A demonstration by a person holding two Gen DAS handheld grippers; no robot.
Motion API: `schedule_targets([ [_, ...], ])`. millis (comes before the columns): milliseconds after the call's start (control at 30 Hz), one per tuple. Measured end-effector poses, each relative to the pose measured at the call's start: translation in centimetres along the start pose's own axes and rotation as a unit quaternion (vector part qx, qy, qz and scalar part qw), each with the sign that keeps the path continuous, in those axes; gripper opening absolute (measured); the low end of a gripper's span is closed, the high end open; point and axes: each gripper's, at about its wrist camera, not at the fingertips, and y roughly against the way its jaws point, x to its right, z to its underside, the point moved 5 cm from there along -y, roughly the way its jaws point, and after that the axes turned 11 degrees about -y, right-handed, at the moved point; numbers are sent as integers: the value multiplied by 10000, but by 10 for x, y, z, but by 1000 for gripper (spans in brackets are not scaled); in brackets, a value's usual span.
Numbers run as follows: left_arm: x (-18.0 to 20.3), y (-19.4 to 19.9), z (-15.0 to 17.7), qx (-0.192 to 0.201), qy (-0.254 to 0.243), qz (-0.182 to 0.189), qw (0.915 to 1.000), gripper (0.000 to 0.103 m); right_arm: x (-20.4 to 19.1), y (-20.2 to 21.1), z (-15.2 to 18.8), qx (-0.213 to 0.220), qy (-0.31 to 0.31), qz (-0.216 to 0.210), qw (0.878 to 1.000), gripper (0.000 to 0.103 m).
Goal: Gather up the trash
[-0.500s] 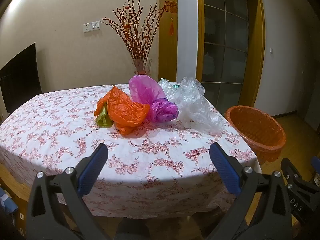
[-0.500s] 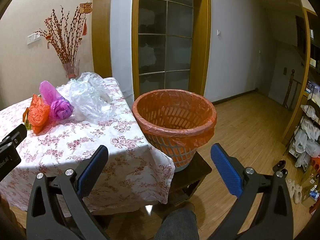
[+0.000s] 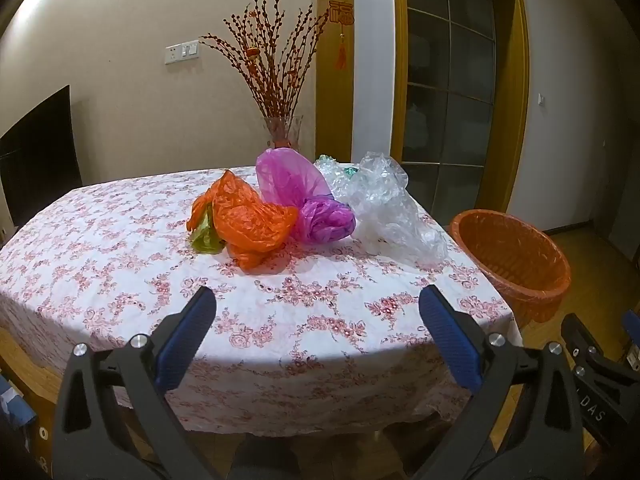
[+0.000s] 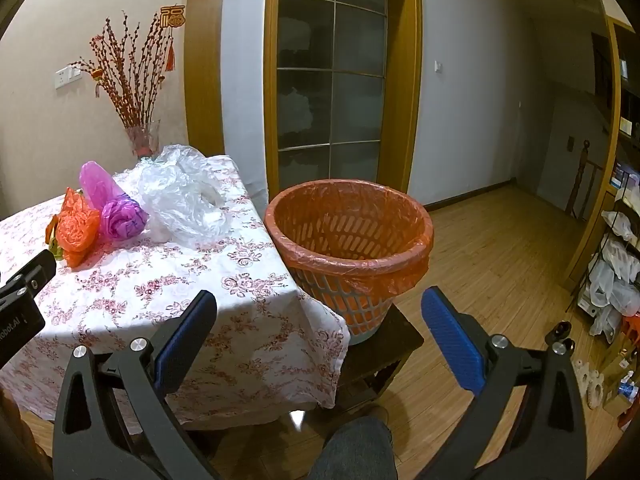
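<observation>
Both my grippers, left (image 3: 316, 320) and right (image 4: 318, 322), gape wide with nothing held, and the orange-lined wastebasket (image 4: 352, 264) beside the table (image 4: 168, 288) looks empty inside.

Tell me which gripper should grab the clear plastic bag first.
Probably right. The clear plastic bag lies nearest the lined bin, on the right gripper side. The left gripper faces the orange bag. Both are open, empty.
</observation>
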Motion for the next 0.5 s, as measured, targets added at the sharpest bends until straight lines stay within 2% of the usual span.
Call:
schedule_targets([
  [500,1,1,1,-6,-9,-1,10000,99,1,0,-1,-2,0,0,10000,101],
])
